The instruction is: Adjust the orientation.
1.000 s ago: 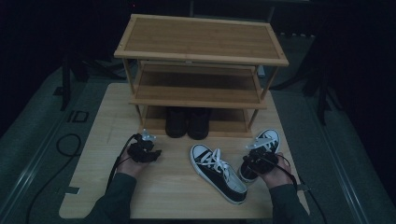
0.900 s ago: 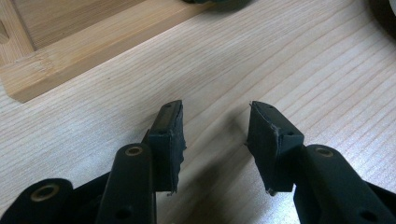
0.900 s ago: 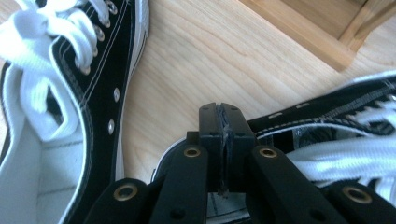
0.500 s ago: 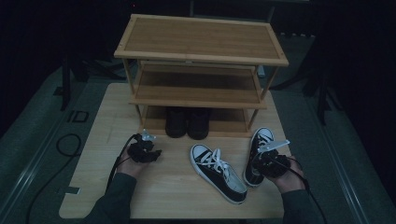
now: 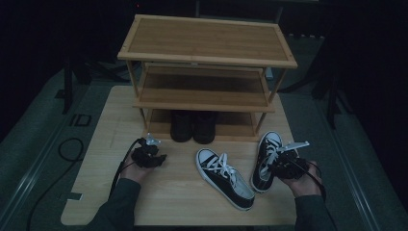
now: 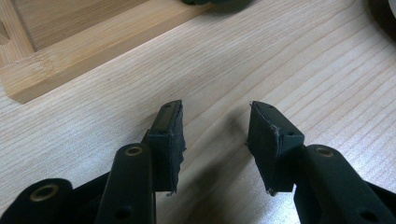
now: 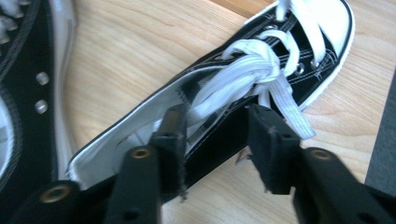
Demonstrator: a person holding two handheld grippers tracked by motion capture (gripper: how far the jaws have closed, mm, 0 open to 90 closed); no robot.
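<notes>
The right tongs (image 5: 283, 162) have just been opening, and in the right gripper view their pads now stand a little off the side wall of the right sneaker (image 7: 261, 88): one pad sits inside the collar, the other outside it, with the canvas between them but not pressed. That sneaker rests on the tabletop (image 5: 106, 125) near its right edge, toe toward the wooden shoe rack (image 5: 207, 57), just beside the left sneaker (image 5: 224, 177), which lies at an angle near the middle.

The main risk, judged from this, is a snag on withdrawal. The white laces (image 7: 252, 70) hang in a loose bundle right over the outer pad, and the inner pad is still down inside the shoe; pulling back without lifting clear could drag the sneaker, tip it onto its side, or slide it toward the nearby edge. A sideways sweep could also knock the other sneaker.

The left tongs (image 6: 215, 128) hang moderately wide and empty over bare wood, near the rack's foot.

The tabletop is pale, straight-grained wood, dry and smooth-looking. A pair of dark boots (image 5: 193, 126) sits on the rack's lowest shelf. The room around is dark, with cables on a grey floor.
</notes>
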